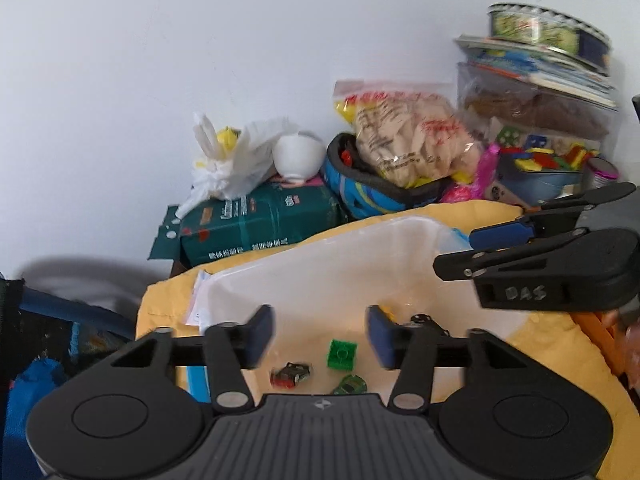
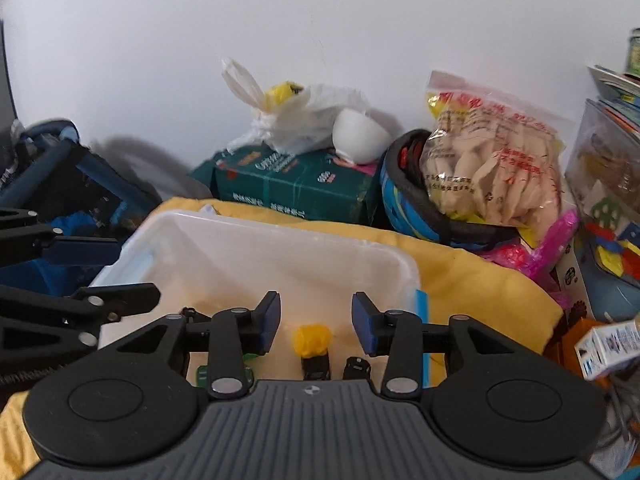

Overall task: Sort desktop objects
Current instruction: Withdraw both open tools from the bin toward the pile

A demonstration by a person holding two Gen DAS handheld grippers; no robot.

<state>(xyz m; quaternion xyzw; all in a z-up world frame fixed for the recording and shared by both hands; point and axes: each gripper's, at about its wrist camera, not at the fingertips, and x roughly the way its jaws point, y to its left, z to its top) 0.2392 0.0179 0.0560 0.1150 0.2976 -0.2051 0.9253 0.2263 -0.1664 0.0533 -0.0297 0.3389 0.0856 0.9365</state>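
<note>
Both claws, left (image 1: 320, 336) and right (image 2: 316, 326), hang empty with jaws apart over the translucent white plastic bin (image 1: 400, 236), where a green toy brick (image 1: 342, 354) and small toy cars (image 1: 290, 374) already lie, though surrounding clutter suggests sorting remains.

The bin (image 2: 280, 248) is translucent, smooth plastic, sitting on soft matt yellow cloth (image 2: 480, 280). The green brick (image 1: 342, 354) is glossy plastic. The toy cars (image 1: 290, 374) look shiny. Beyond the cloth's far edge, the white bag (image 2: 304, 120) is thin crinkled plastic and the bowl (image 2: 358, 136) looks smooth, matt white. The gripper pads (image 1: 260, 334) are matt blue.
</note>
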